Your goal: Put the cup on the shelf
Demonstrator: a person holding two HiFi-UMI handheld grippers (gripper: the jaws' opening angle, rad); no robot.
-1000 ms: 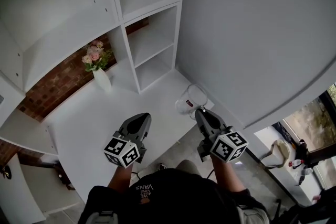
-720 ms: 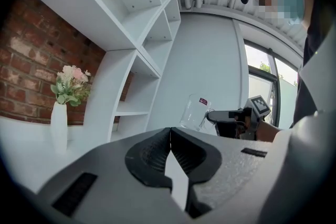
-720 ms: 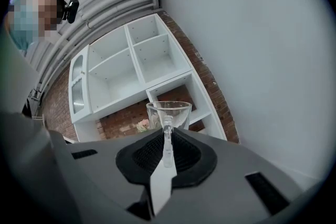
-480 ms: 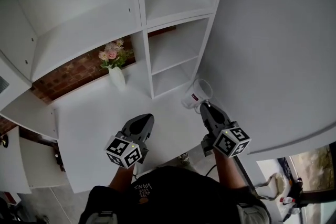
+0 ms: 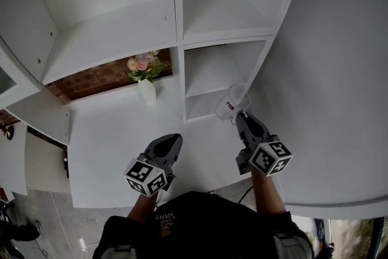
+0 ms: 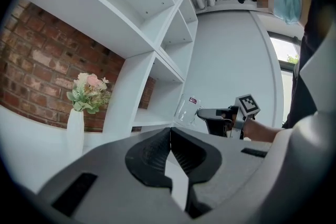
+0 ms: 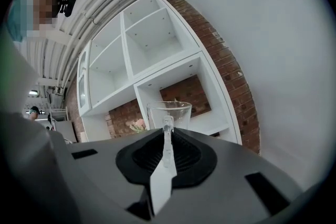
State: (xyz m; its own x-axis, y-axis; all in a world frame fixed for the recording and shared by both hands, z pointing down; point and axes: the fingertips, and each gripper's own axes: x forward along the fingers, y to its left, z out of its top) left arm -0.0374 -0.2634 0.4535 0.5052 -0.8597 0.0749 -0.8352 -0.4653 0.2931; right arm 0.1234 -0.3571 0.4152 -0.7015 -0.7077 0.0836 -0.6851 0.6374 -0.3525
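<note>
A clear glass cup [image 5: 233, 103] with a small red label hangs just in front of the lowest right opening of the white shelf unit [image 5: 225, 33]. My right gripper [image 5: 242, 119] is shut on the cup's handle, and in the right gripper view the cup [image 7: 169, 112] stands upright beyond the jaws of that gripper [image 7: 167, 132]. My left gripper [image 5: 171, 144] hovers over the white table [image 5: 103, 130], shut with nothing in it. In the left gripper view its pads meet at the left gripper [image 6: 170, 136], and the cup [image 6: 187, 109] shows to the right.
A white vase of pink flowers [image 5: 145, 79] stands on the table against a brick wall [image 5: 91, 82], left of the shelf's divider. Above it are wider shelf compartments [image 5: 109, 33]. A grey wall [image 5: 339, 70] closes off the right side.
The right gripper has carried the cup forward from the table's edge to the front of the lowest right shelf opening. The left gripper kept its place beside it.
</note>
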